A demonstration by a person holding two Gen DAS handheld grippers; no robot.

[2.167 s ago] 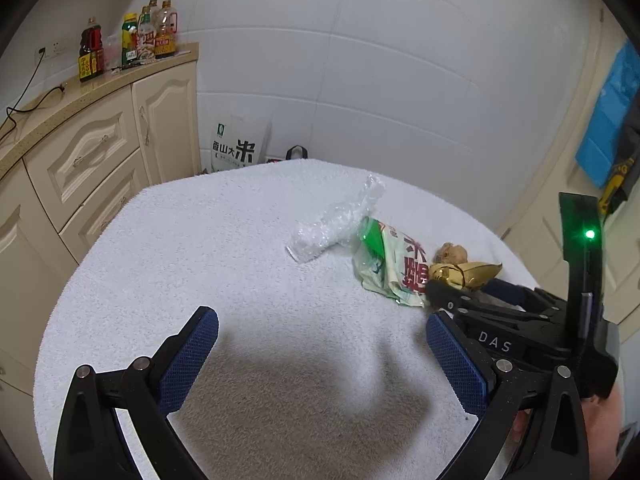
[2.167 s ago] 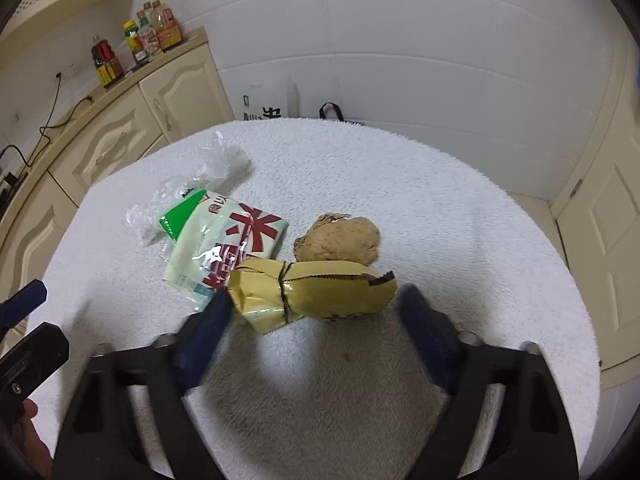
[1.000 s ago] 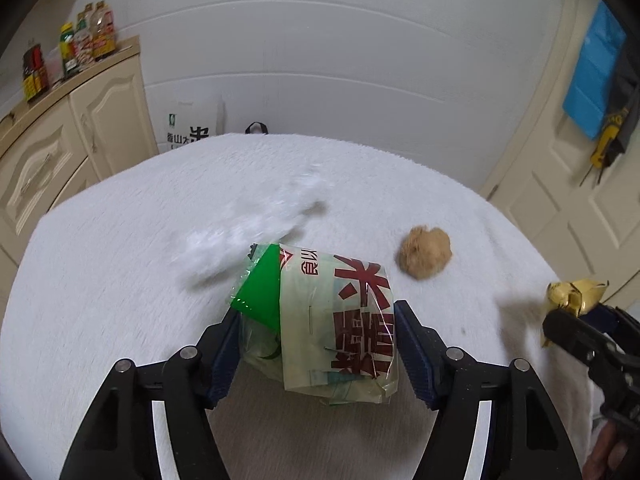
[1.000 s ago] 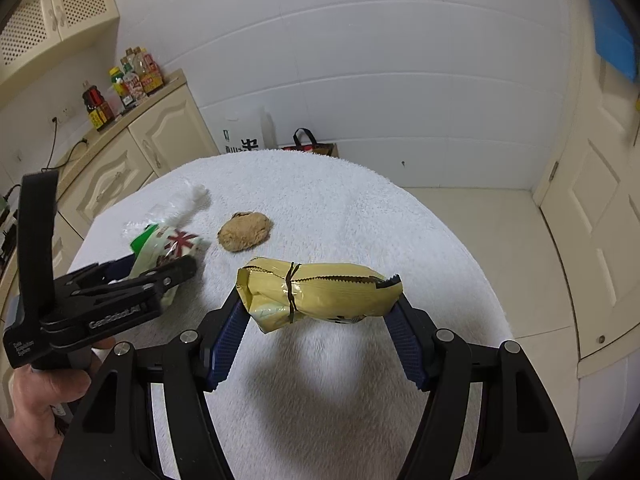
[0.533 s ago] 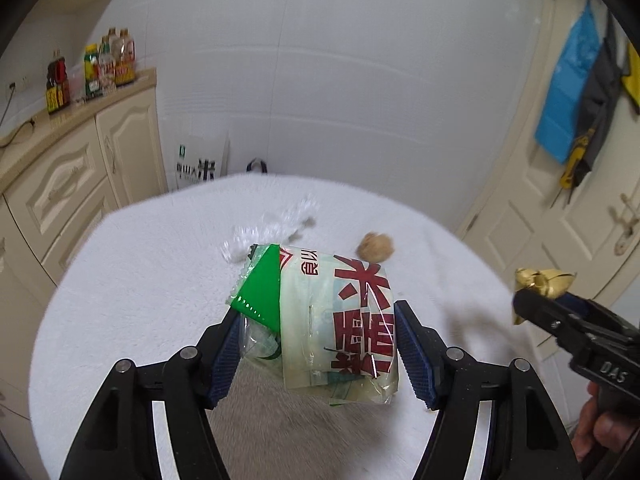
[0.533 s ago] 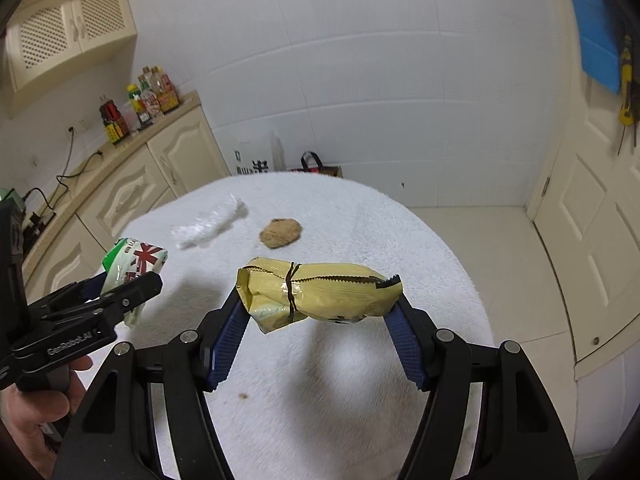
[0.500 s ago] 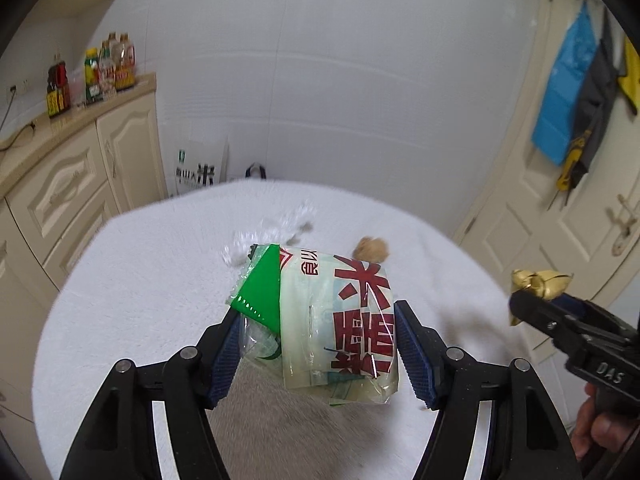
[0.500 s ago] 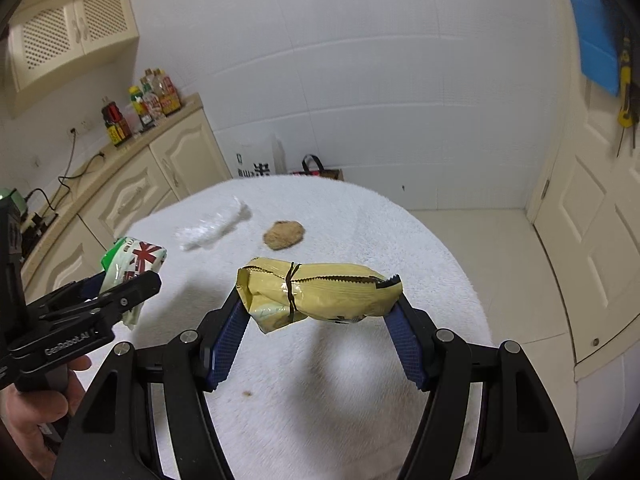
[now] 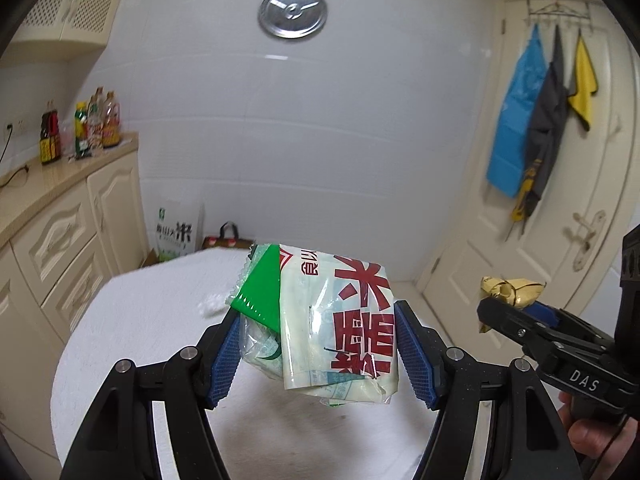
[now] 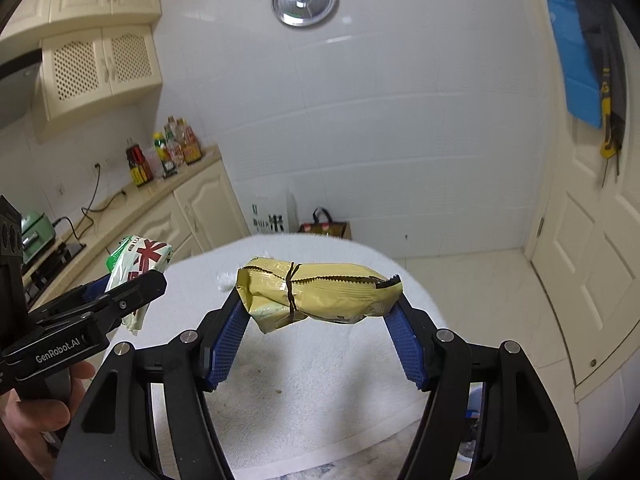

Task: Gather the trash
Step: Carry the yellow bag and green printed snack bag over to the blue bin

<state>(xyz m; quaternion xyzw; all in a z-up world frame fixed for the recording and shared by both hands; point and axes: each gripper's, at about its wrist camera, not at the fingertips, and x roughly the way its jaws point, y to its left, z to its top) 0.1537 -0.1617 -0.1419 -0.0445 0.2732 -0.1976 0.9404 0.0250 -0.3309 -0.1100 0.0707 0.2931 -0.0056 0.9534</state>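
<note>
My left gripper (image 9: 318,320) is shut on a white plastic bag with red print and a green corner (image 9: 340,308), held up in the air above the round table (image 9: 160,320). My right gripper (image 10: 318,308) is shut on a crumpled gold wrapper (image 10: 320,292), also lifted clear of the table (image 10: 320,380). Each gripper shows in the other's view: the right one (image 9: 512,316) with the gold wrapper (image 9: 512,288), the left one (image 10: 132,288) with the bag (image 10: 138,256). A clear plastic scrap (image 10: 225,278) lies on the table's far side.
Cream cabinets (image 9: 60,240) with bottles (image 9: 80,124) on the counter run along the left. A rice sack (image 9: 174,232) and a small bag (image 9: 228,238) stand on the floor by the tiled wall. A door (image 9: 560,200) with hanging cloths is on the right.
Both grippers have risen and tipped upward with their trash still gripped. The table now sits lower and farther off in both views, and the brown lump is out of sight.
</note>
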